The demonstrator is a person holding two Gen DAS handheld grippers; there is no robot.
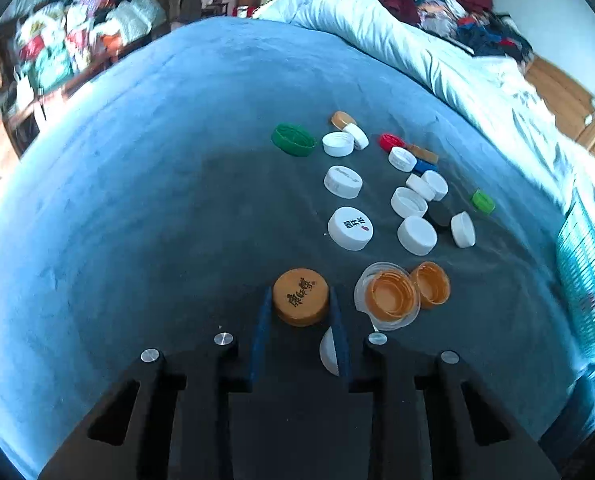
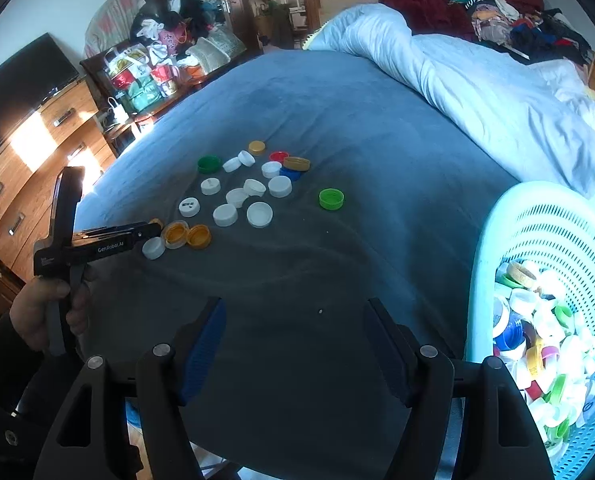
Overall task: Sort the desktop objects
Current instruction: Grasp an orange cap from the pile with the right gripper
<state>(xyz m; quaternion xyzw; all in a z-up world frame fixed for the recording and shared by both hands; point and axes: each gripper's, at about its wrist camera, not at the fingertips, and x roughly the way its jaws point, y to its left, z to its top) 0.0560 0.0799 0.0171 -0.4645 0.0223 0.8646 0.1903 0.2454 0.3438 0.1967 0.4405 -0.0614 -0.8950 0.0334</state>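
Pinching an orange cap [image 1: 300, 297] between its blue pads, my left gripper [image 1: 299, 309] sits low on the blue bedspread [image 1: 137, 200], beside two upturned orange caps [image 1: 407, 294] and a white cap [image 1: 328, 351] under its finger. Beyond lie scattered white caps [image 1: 350, 227] and a green cap [image 1: 293, 139]. My right gripper [image 2: 293, 344] hangs spread wide, gripping nothing, next to the pale basket [image 2: 497, 248] of caps.

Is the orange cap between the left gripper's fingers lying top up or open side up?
Top up: the orange cap shows its closed, printed face, no hollow visible.
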